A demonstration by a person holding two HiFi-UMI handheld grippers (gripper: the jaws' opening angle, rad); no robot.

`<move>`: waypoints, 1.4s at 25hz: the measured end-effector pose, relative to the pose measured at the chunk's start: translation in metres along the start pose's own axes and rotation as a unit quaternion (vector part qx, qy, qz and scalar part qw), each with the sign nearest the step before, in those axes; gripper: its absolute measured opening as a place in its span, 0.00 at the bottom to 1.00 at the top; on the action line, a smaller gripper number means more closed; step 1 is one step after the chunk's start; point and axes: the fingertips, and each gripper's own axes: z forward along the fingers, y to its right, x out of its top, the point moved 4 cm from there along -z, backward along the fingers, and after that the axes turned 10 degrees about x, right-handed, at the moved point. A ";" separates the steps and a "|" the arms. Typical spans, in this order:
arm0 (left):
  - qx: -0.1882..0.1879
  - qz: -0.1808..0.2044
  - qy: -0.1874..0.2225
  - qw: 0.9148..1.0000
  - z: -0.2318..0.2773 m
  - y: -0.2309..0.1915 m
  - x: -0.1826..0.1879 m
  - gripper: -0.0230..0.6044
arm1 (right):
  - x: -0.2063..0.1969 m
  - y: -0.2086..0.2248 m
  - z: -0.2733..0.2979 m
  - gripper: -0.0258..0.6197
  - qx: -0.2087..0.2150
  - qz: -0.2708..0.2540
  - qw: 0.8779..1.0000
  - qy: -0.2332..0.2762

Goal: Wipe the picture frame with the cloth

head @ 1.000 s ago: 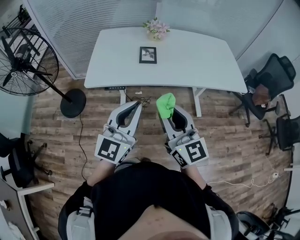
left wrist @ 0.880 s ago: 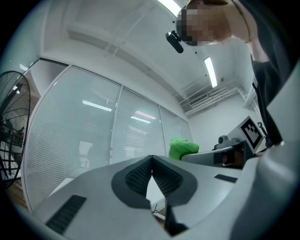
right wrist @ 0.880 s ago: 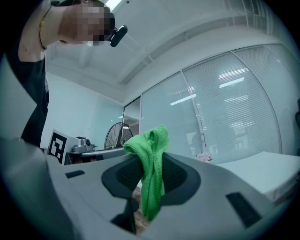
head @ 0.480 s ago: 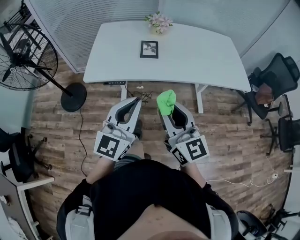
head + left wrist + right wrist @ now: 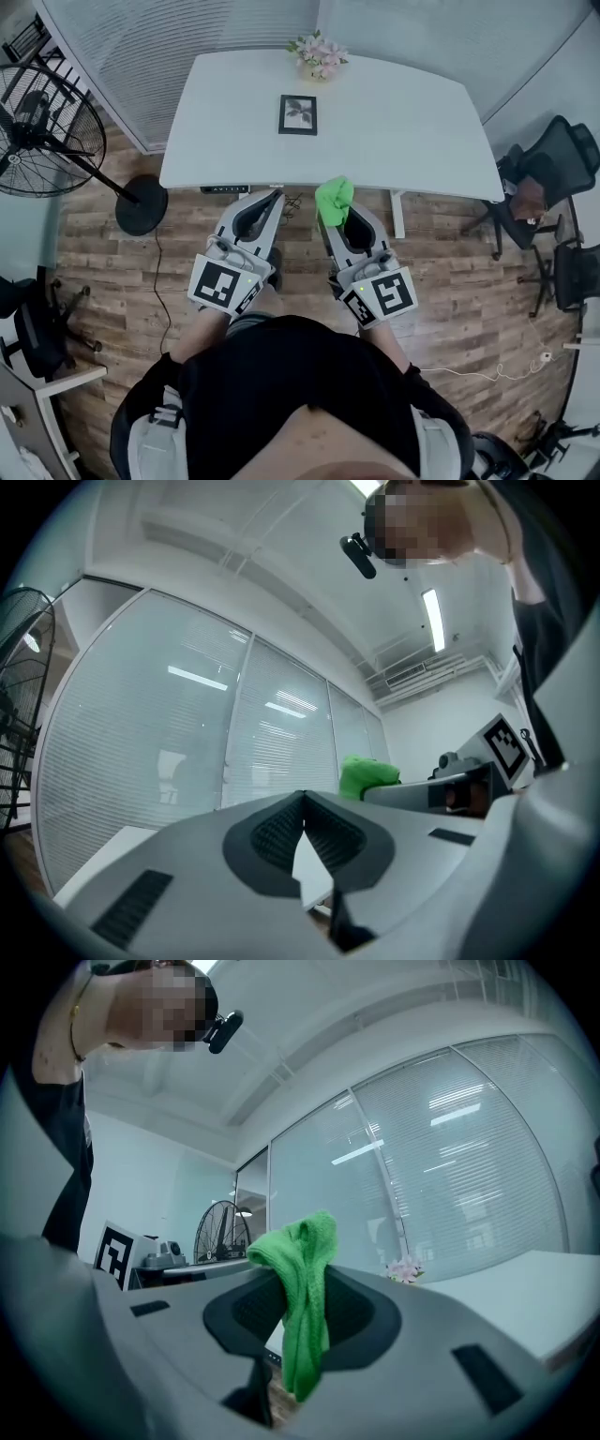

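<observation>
**A:** We're looking down over the person's shoulders at the right gripper (image 5: 339, 223), and its jaws are clamped on the green cloth (image 5: 334, 199). What do you see on its own camera?

**B:** The same thing. The cloth is pinched between the two dark pads. A bunched fold stands up above them and a tail hangs down below.

**A:** And the left gripper (image 5: 274, 197)?

**B:** Its jaws are pressed together tip to tip, with nothing between them. From that side you can see the green cloth off to the right, on the other tool.

**A:** Now the picture frame (image 5: 298, 114). Where is it?

**B:** It's on the white table (image 5: 394, 122), a dark frame left of the middle and toward the far side. A bunch of pink flowers (image 5: 319, 56) sits just beyond it at the far edge. I can't tell whether the frame lies flat or leans.

**A:** How close are the tools to it?

**B:** Well apart from it. Both grippers are side by side in front of the person and point toward the table. From above, their tips sit right at the table's near edge, with the wooden floor (image 5: 122, 281) below them. The cloth is not touching the frame.

**A:** What's around them?

**B:** A standing fan (image 5: 47, 127) is off to the left, and dark office chairs (image 5: 548, 169) are on the right.
</observation>
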 end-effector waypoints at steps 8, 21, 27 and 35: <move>-0.003 -0.007 0.001 1.000 0.049 -0.045 -0.014 0.06 | -0.008 0.043 0.046 0.19 -0.016 -0.007 1.000 -0.001; -0.018 -0.016 0.024 0.999 0.124 -0.106 -0.001 0.06 | -0.003 0.093 0.125 0.19 -0.025 -0.019 0.999 -0.013; -0.027 -0.010 0.016 0.999 0.158 -0.130 -0.007 0.06 | -0.003 0.118 0.157 0.19 -0.031 -0.020 0.999 -0.007; -0.045 -0.002 -0.003 0.999 0.198 -0.152 -0.020 0.06 | -0.005 0.153 0.184 0.19 -0.047 -0.013 0.999 -0.001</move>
